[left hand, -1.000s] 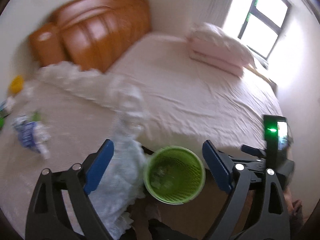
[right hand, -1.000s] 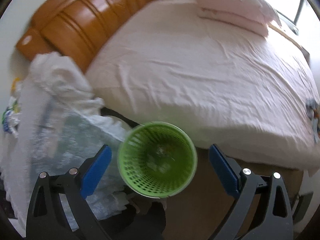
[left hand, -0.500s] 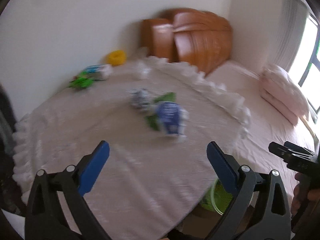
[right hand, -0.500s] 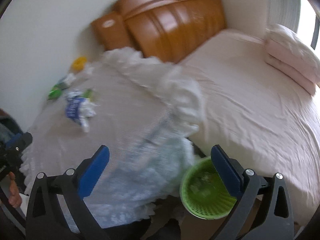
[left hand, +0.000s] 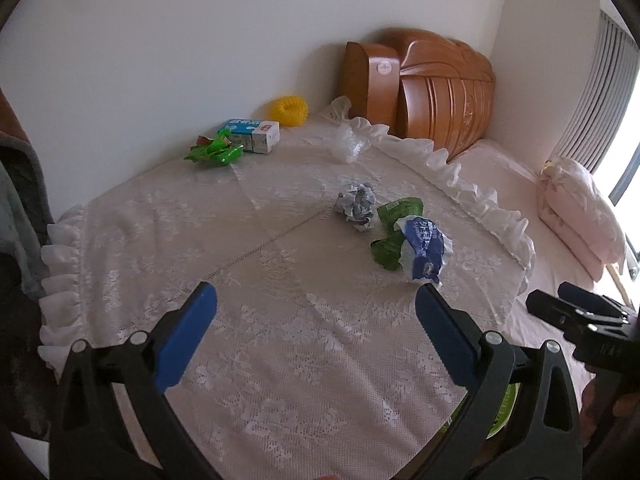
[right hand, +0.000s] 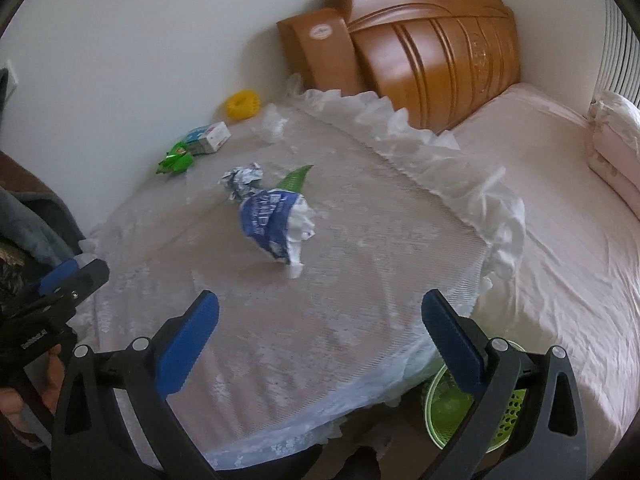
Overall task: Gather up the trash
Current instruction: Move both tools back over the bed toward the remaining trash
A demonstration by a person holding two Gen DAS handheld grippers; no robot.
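Note:
Trash lies on a round table with a white lace cloth (left hand: 280,320). A crumpled blue and white wrapper (left hand: 424,250) (right hand: 276,220) lies on a green wrapper (left hand: 394,220), beside a crumpled silver paper ball (left hand: 356,202) (right hand: 242,178). Farther back are a green wrapper (left hand: 214,152) (right hand: 176,160), a small carton (left hand: 254,134) (right hand: 208,138) and clear plastic (left hand: 346,144). My left gripper (left hand: 316,320) is open and empty over the table's near side. My right gripper (right hand: 320,320) is open and empty, short of the blue wrapper. A green mesh bin (right hand: 464,404) stands on the floor under the table's right edge.
A yellow ring (left hand: 289,111) sits at the table's back by the wall. A bed (right hand: 560,220) with a wooden headboard (right hand: 432,44) and pink pillows (left hand: 580,208) lies to the right. Dark clothing (left hand: 20,240) hangs at the left. The right gripper shows in the left view (left hand: 580,312).
Both views have swung up and left from the green bin and the bed to the table top. Both grippers stay open and empty.

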